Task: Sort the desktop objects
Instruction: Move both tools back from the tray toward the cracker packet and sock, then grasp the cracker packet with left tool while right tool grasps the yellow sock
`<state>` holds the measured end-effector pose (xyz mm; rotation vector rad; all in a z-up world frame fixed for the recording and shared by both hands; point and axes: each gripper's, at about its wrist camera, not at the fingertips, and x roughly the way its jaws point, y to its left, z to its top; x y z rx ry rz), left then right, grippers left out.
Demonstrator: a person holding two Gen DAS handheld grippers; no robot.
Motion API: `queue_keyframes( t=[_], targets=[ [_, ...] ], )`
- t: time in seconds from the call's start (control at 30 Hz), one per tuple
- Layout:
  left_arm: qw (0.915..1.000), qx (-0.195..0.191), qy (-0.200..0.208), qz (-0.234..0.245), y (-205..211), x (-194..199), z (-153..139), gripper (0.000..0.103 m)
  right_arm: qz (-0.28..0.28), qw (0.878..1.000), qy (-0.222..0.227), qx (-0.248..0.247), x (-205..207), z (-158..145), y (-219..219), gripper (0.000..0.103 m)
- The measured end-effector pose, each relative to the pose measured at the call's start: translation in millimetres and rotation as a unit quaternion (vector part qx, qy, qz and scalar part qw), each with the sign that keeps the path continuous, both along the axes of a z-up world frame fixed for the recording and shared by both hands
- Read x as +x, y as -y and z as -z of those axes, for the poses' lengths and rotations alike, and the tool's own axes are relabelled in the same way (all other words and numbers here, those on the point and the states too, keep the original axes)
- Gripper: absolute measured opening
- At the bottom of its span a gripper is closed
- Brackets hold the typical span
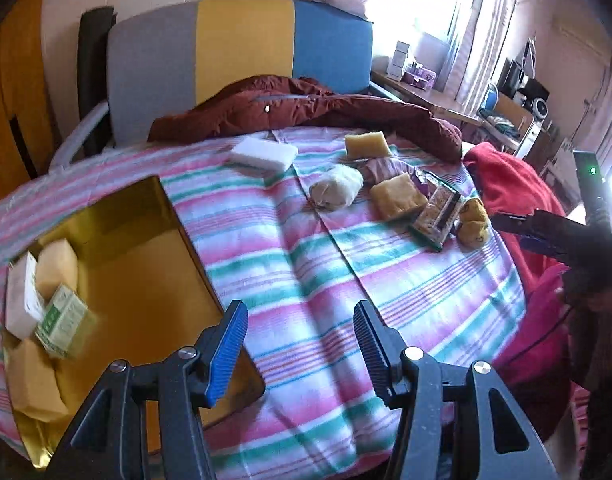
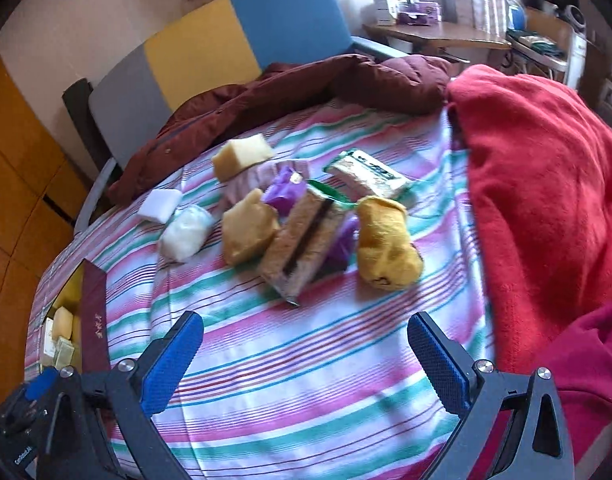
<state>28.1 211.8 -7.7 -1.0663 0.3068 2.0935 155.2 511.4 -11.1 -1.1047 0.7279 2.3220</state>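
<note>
Several soft yellow foam sponge blocks [image 2: 248, 232] are left on the striped bed cover [image 2: 306, 360]; they are light, squashy, best pinched across the middle. Both jaws are apart, nothing held.

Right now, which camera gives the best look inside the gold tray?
The left wrist view. It looks down into the gold tray, showing its floor, the yellow sponges and the green box. The right wrist view catches only a sliver of the tray at its left edge, mostly hidden behind its maroon side.
</note>
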Motion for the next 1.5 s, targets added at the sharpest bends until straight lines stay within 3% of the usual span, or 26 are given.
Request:
queue_keyframes(
  t=[0.53, 0.93, 1.27, 1.47, 1.5],
  targets=[
    [0.9965, -0.045, -0.069, 0.009, -53, 13, -1, 0.056, 0.024, 1.0, -0.003, -0.004, 11, 0, -24, 0.103],
    [0.9968, -0.056, -0.042, 0.039, -84, 20, 10, 0.056, 0.068, 0.996, -0.035, -0.041, 20, 2, -60, 0.103],
    [0.9961, -0.055, 0.02, 0.067, -109, 23, 31, 0.055, 0.073, 0.994, -0.043, -0.062, 11, 7, -90, 0.102],
    [0.9956, -0.053, 0.025, 0.073, -120, 23, 35, 0.055, 0.062, 0.993, -0.017, -0.096, -8, 28, -108, 0.091],
    [0.9955, -0.051, 0.026, 0.075, -123, 23, 35, 0.055, 0.063, 0.993, -0.014, -0.101, -11, 32, -111, 0.085]
  ],
)
